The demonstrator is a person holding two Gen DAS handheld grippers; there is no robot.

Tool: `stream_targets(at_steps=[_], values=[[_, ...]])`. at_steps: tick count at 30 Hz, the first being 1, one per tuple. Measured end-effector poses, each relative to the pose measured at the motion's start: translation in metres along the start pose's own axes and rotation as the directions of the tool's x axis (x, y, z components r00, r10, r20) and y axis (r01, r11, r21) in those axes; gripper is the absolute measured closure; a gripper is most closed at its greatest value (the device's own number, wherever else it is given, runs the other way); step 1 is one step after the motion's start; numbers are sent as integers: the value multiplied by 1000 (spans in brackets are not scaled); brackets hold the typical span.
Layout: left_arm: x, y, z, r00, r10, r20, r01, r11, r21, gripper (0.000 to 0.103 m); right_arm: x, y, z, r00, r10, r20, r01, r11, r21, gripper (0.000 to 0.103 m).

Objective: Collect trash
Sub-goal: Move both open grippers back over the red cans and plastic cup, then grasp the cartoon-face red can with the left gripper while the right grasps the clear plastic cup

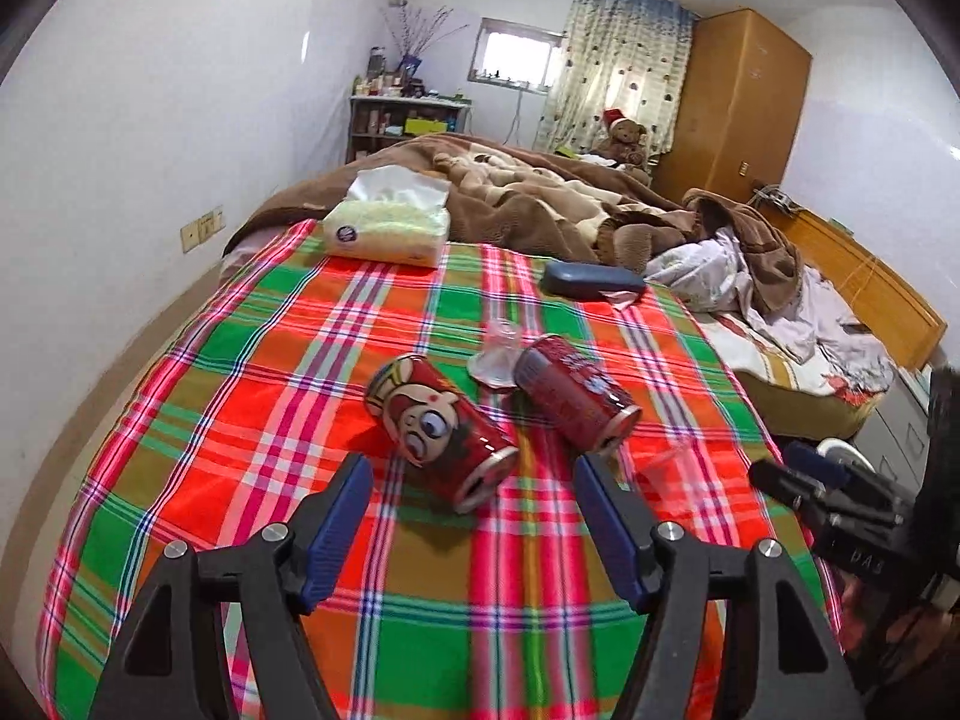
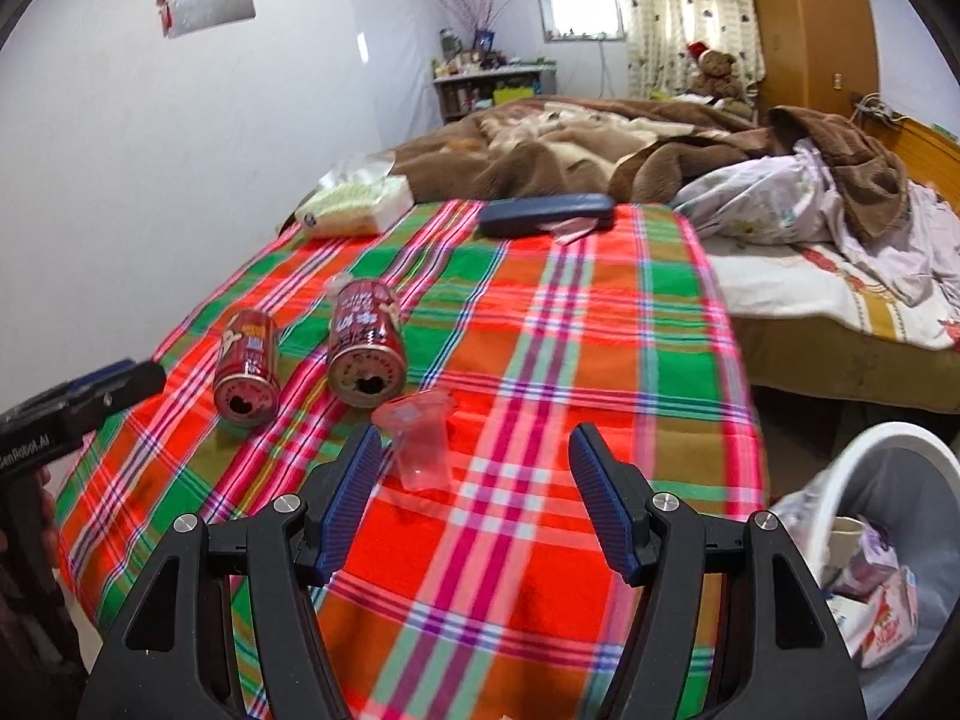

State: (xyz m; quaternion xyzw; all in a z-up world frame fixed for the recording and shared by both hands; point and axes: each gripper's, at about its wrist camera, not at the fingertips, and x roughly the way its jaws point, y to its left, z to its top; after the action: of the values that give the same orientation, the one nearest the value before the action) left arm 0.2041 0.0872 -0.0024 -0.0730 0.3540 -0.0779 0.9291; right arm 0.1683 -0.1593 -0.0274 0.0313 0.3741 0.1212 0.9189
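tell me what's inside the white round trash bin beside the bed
The white round trash bin holds crumpled printed wrappers and a pale paper cup. Anything beneath them is hidden.

Daylight enters from the small blown-out rear window [image 1: 516, 57], leaving the room evenly bright. Shadows under the red cartoon-printed drink can [image 1: 441, 429] are soft and short. Strong fisheye bending curves the white walls; black vignette fills the corners. The clear crumpled plastic cup [image 2: 417, 441] and nearby red-green plaid bedspread [image 2: 540, 360] show motion blur.

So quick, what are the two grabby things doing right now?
Left gripper: open, holding nothing, fingers pointed at the cartoon can.
Right gripper: open, holding nothing, near the clear plastic cup.
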Motion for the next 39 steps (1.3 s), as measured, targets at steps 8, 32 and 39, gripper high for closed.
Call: stream_targets(at_steps=[8, 32, 39], values=[[35, 15, 14, 999, 1, -50, -3, 999, -46, 31, 26, 10, 1, 997, 21, -74, -23, 999, -29, 36], [110, 25, 26, 986, 11, -168, -28, 994, -103, 31, 52, 17, 1, 988, 13, -152, -24, 997, -69, 62], [116, 23, 27, 984, 25, -175, -41, 995, -89, 35, 53, 14, 0, 988, 20, -151, -28, 998, -55, 69]])
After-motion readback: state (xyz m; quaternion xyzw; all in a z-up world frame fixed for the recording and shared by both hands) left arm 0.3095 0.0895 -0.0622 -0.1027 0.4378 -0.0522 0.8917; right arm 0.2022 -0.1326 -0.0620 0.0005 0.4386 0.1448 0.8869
